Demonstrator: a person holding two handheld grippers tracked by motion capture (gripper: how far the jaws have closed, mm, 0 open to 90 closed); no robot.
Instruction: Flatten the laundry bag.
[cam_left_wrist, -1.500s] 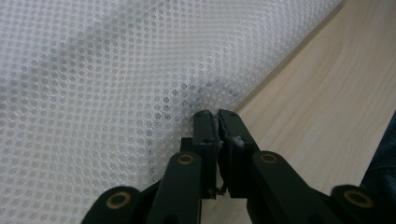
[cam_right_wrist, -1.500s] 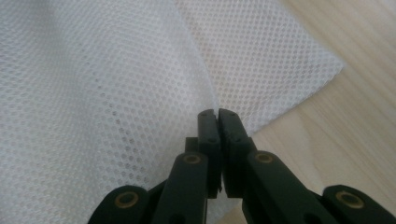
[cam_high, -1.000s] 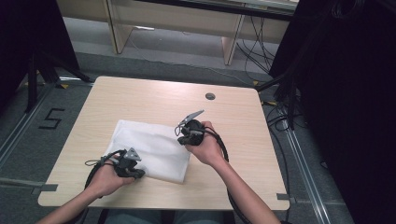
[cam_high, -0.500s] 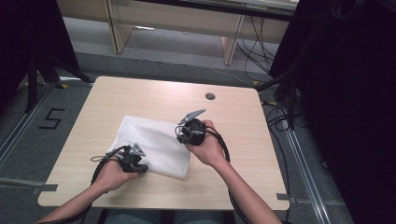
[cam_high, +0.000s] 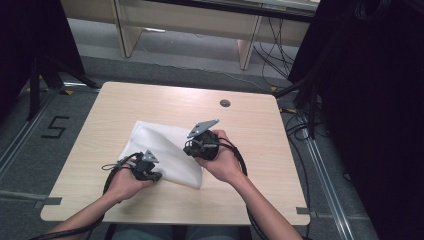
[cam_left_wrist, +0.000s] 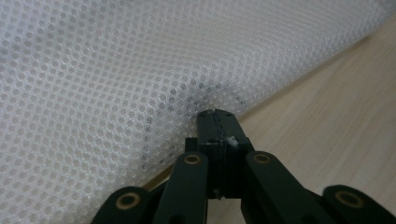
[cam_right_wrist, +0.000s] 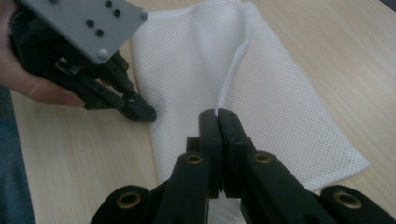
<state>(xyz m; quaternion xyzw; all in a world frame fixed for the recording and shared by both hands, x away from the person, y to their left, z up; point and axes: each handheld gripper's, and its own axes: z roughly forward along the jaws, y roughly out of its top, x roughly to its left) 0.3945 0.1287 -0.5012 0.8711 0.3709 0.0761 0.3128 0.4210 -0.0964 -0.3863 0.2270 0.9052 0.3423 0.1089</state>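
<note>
My left jaws had just pinched shut on the near edge of the mesh lying on the worktop; my right jaws, clamped on its upper layer, had lifted it, starting a fold.

left gripper and right gripper both clamped shut (right hand held higher).

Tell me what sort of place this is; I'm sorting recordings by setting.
Probably a lab or recording workspace: a bare wooden table on grey floor, cables trailing behind, dark curtains alongside, and a taped floor number.
</note>
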